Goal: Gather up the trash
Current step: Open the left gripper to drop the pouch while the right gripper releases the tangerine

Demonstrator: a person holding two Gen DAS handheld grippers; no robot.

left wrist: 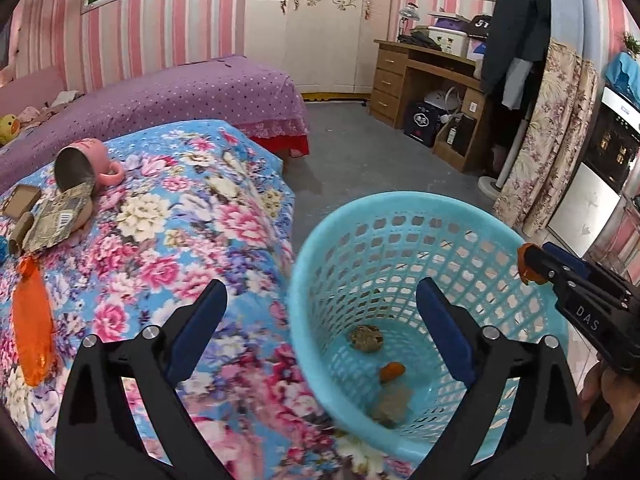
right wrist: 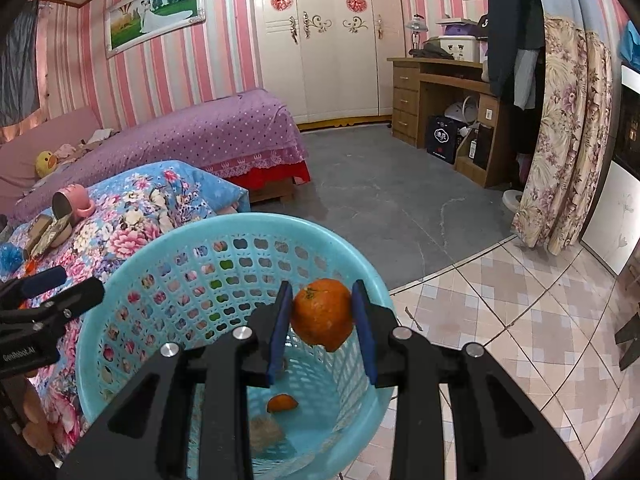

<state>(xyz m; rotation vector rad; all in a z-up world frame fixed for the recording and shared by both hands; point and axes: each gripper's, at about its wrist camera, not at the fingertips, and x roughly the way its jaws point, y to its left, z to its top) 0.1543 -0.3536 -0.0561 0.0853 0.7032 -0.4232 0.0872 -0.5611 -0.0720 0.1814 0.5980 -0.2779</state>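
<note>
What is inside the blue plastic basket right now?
On the blue plastic basket's floor: a crumpled brownish wad, a small orange peel piece and a pale scrap. The hand-held gripper fingers hide part of the floor.

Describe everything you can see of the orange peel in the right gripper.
The orange peel is a cupped, glossy piece with the stem dimple facing the camera and a torn lower edge. The right gripper pinches it between its blue pads, above the open blue basket, touching nothing else. From the left wrist view it shows at the gripper's tip.
</note>
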